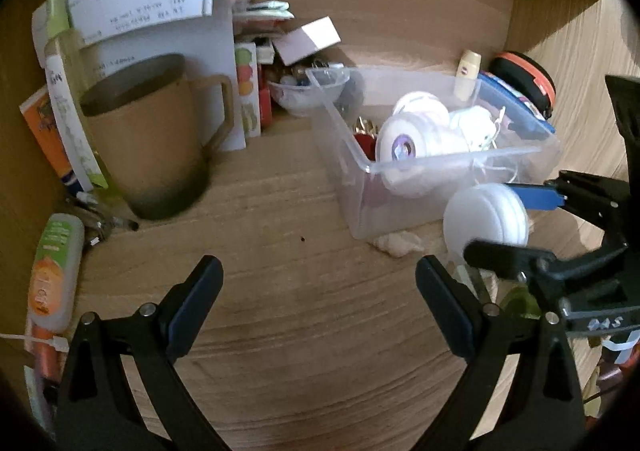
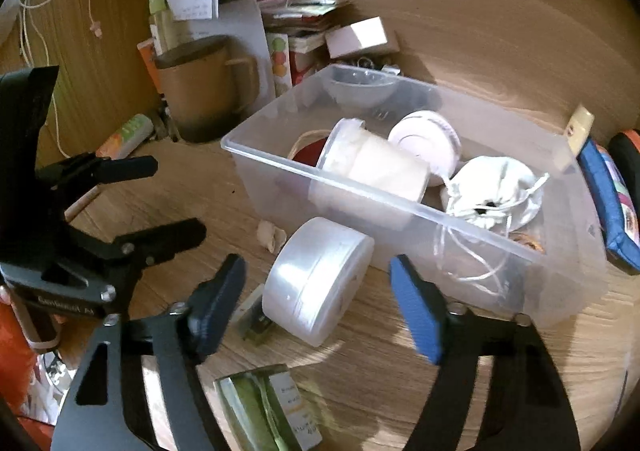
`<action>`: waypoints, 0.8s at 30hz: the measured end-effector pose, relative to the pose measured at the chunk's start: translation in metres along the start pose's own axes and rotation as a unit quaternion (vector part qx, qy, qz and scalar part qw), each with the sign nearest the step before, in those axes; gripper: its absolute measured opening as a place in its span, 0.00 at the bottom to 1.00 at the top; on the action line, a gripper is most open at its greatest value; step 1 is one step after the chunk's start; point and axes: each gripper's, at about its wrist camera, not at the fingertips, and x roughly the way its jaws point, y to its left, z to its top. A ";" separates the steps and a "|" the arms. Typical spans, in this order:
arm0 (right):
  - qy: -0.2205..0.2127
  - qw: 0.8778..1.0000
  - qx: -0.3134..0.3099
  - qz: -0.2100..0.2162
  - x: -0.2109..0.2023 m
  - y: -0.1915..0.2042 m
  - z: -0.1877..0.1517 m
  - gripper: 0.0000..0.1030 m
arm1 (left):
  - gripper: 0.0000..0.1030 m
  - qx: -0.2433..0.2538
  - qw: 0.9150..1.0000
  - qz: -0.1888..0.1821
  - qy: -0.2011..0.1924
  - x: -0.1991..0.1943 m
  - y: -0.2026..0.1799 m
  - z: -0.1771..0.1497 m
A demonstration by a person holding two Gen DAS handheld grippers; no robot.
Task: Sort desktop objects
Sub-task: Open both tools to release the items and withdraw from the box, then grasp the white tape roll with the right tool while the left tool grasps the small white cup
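The right hand-held gripper (image 2: 316, 299) has its two fingers wide apart, one on each side of the round white plastic-wrapped roll (image 2: 318, 279). They do not touch it yet. The roll lies on the wooden tabletop (image 2: 400, 383), right against the near wall of the clear plastic box (image 2: 400, 207). It looks light and a bit squashy, and its wrap looks slippery, so squeeze the flat ends gently. The left hand-held gripper (image 1: 319, 301) is wide apart too, holding nothing. Farther left stands a brown mug (image 1: 152, 135).
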 end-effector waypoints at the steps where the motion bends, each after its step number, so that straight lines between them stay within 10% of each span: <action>1: 0.004 1.000 0.000 0.001 0.002 0.000 0.000 0.54 | 0.95 0.000 1.000 -0.002 0.004 0.002 -0.001 -0.001; 10: 0.000 1.000 0.008 0.017 0.002 -0.011 -0.007 0.26 | 0.95 -0.014 0.999 -0.019 0.040 0.027 -0.016 0.002; 24: -0.025 0.999 0.032 0.029 -0.021 -0.057 -0.016 0.26 | 0.74 -0.032 0.998 -0.008 0.058 0.052 -0.032 0.011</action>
